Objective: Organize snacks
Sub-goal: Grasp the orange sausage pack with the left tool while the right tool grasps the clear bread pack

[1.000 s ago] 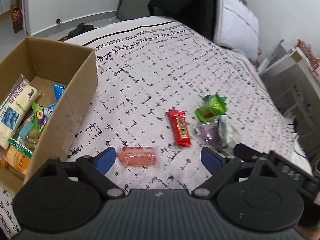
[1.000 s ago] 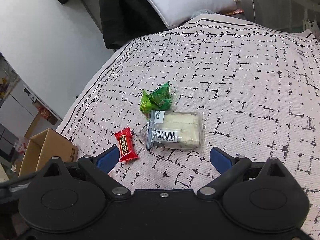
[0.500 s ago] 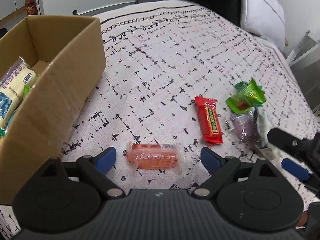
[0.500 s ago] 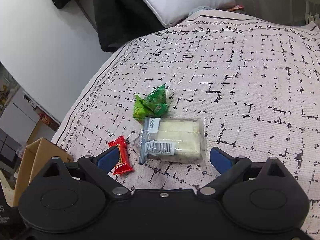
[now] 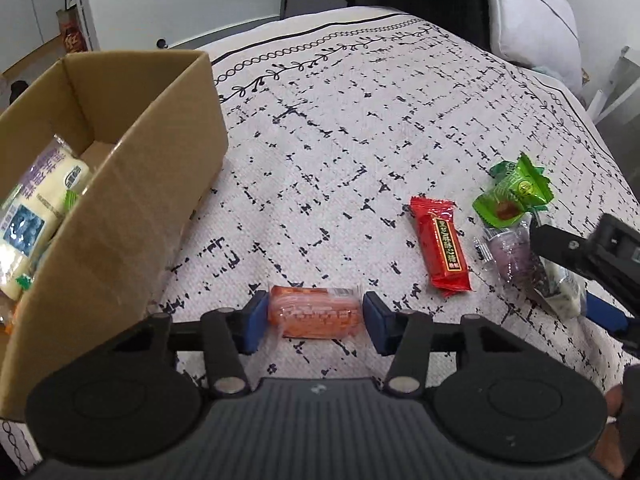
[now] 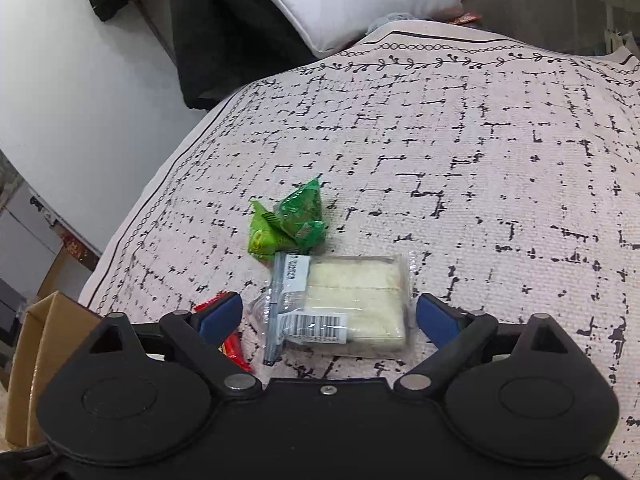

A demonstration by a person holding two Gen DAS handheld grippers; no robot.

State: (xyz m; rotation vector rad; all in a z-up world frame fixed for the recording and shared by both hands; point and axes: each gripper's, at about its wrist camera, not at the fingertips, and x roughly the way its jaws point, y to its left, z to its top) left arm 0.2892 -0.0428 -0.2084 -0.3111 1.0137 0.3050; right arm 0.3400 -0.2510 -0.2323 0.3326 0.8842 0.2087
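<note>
Now I am on the pick-up step with both tools at once. My left gripper has just been closing and its blue pads sit against the two ends of the orange snack pack, pinching it where it lies on the bedspread. The cardboard box stands to the left of that tool, already holding a few packs. Next I judge I must lift cleanly and swing left over the box wall without crushing the soft wrapper.

My right gripper is spread wide, its jaws just starting to narrow, with the clear sandwich pack between the pads but not yet touched; the green packets lie just beyond.

Against a second ago, the left jaws were wide with the orange pack loose ahead; both tools now sit lower and closer.
</note>
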